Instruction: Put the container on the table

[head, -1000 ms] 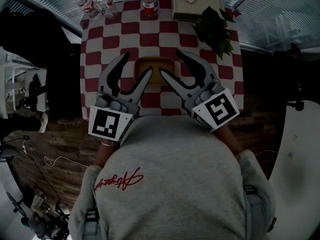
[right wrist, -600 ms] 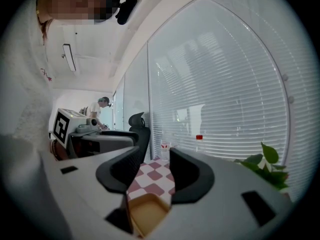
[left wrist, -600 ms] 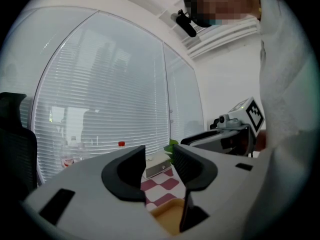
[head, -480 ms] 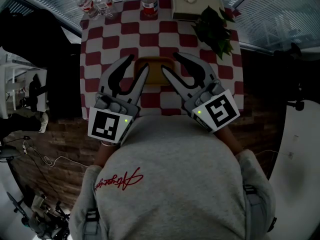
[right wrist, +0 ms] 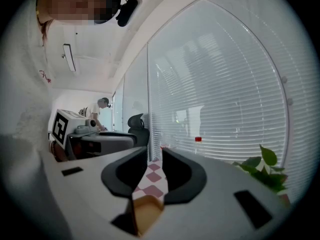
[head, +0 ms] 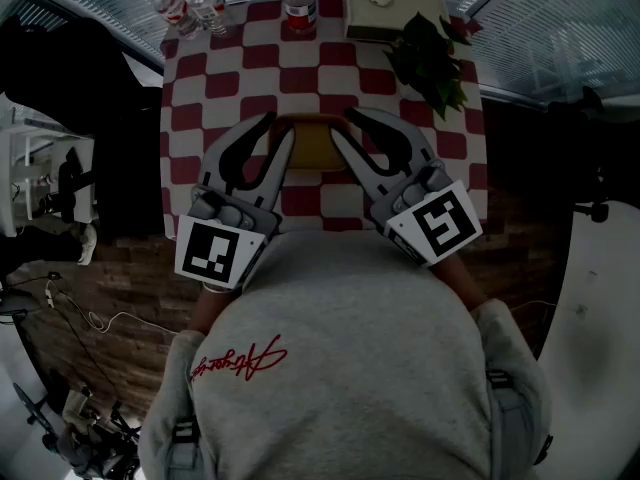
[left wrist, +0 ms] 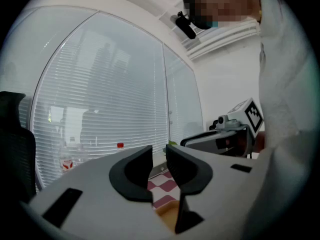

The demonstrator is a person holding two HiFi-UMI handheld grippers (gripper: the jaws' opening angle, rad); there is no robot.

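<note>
An orange-yellow container (head: 312,146) sits on the red-and-white checked table (head: 210,88), straight in front of me. My left gripper (head: 277,128) straddles its left wall and my right gripper (head: 345,123) straddles its right wall. Both pairs of jaws have just been closing and now stand narrow, each with a wall between them. In the left gripper view, the container (left wrist: 167,216) shows low in the slit of that gripper (left wrist: 159,166). The right gripper view has the container (right wrist: 147,211) below the gripper (right wrist: 155,169). Whether the pads press on the walls is not visible.
At the table's far edge stand a red-capped bottle (head: 298,3), two water bottles (head: 190,10) and a flat box (head: 385,8). A leafy plant (head: 430,58) sits at the back right. A dark chair (head: 60,78) is left of the table. Window blinds lie beyond.
Both grippers' jaws have narrowed from wide apart to a slim gap around the container's side walls. The hands and the container have stayed where they were.
</note>
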